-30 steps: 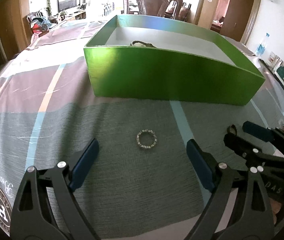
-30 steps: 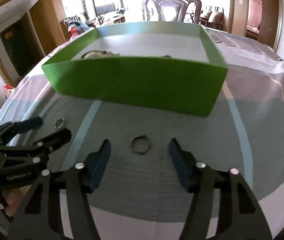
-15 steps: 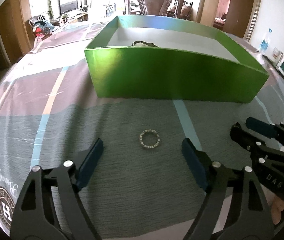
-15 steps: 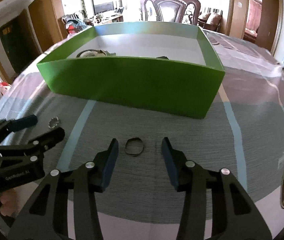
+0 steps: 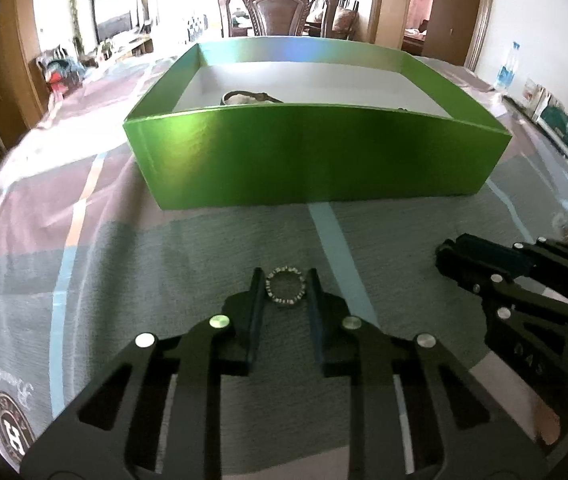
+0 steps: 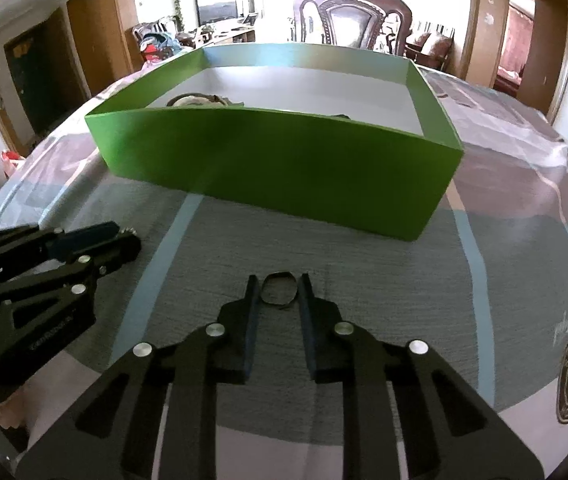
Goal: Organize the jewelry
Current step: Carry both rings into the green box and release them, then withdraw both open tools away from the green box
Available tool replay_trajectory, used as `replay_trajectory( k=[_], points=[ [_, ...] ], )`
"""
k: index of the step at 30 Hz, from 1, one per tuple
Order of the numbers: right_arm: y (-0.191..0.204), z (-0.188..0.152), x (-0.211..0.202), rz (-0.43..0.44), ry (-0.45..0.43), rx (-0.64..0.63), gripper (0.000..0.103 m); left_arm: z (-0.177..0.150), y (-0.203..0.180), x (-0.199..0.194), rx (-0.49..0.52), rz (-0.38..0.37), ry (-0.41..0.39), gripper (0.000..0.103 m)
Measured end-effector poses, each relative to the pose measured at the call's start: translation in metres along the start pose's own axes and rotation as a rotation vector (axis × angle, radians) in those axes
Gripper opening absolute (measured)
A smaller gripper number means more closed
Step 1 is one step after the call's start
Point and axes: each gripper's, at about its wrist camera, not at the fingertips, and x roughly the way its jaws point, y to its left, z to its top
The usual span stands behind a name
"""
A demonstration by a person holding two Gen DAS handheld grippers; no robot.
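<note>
We have the left gripper (image 5: 284, 280) drawn in around the beaded ring (image 5: 284, 290) and the right gripper (image 6: 276, 286) drawn in around the thin dark ring (image 6: 278, 289); both sets of jaws have just been closing, each ring lies on the cloth-covered surface (image 5: 204, 264) between the pads, and contact appears made or nearly so. We judge this the grasp step. Next, lift both rings clear and carry them over the near wall of the green box (image 5: 315, 152) beyond, without letting them slip.

Carved dark wooden chair (image 5: 280, 8) beyond the table; bright window light (overexposed); brown wooden doorways (image 6: 523, 24); white wall (image 5: 531, 20).
</note>
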Motion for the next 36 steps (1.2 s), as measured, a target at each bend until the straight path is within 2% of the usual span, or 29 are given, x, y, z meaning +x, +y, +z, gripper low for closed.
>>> replay_trajectory(
  k=[2, 6, 10, 13, 16, 19, 22, 24, 26, 30, 32, 33, 34, 36],
  points=[
    [-0.002, 0.0, -0.003, -0.002, -0.008, 0.012, 0.02, 0.001, 0.005, -0.004, -0.02, -0.017, 0.005, 0.021],
    [-0.007, 0.006, -0.019, 0.019, -0.026, 0.034, 0.02, 0.005, 0.008, -0.029, -0.022, -0.013, -0.043, 0.021],
    [-0.012, 0.017, -0.036, 0.053, 0.007, 0.038, 0.02, 0.018, 0.011, -0.062, -0.007, -0.021, -0.068, 0.021],
    [-0.02, 0.041, -0.061, 0.061, -0.023, 0.028, 0.02, 0.039, 0.016, -0.087, 0.01, -0.051, -0.099, 0.021],
    [-0.031, 0.07, -0.077, 0.053, -0.072, 0.039, 0.02, 0.067, 0.018, -0.098, 0.017, -0.046, -0.144, 0.021],
    [-0.039, 0.102, -0.068, 0.036, -0.098, 0.047, 0.02, 0.096, 0.019, -0.089, 0.025, -0.034, -0.173, 0.021],
    [-0.044, 0.119, -0.035, 0.074, -0.032, 0.1, 0.02, 0.117, 0.023, -0.059, -0.014, -0.054, -0.142, 0.021],
    [-0.038, 0.122, -0.017, 0.067, -0.011, 0.084, 0.02, 0.125, 0.022, -0.038, -0.027, -0.071, -0.115, 0.021],
    [-0.028, 0.123, 0.003, 0.023, 0.006, 0.056, 0.02, 0.129, 0.019, -0.02, -0.029, -0.069, -0.106, 0.021],
    [-0.02, 0.12, 0.02, 0.03, 0.04, 0.052, 0.02, 0.131, 0.016, 0.003, -0.041, -0.064, -0.071, 0.021],
    [-0.019, 0.121, 0.021, 0.023, 0.037, 0.048, 0.025, 0.131, 0.016, 0.01, -0.044, -0.052, -0.057, 0.034],
    [-0.021, 0.12, 0.02, 0.023, 0.032, 0.053, 0.036, 0.132, 0.016, 0.01, -0.046, -0.044, -0.057, 0.047],
    [-0.024, 0.119, 0.015, 0.025, 0.019, 0.066, 0.047, 0.13, 0.017, 0.009, -0.048, -0.04, -0.066, 0.054],
    [-0.031, 0.118, 0.005, 0.038, -0.009, 0.087, 0.055, 0.128, 0.021, 0.003, -0.055, -0.031, -0.086, 0.06]
  ],
)
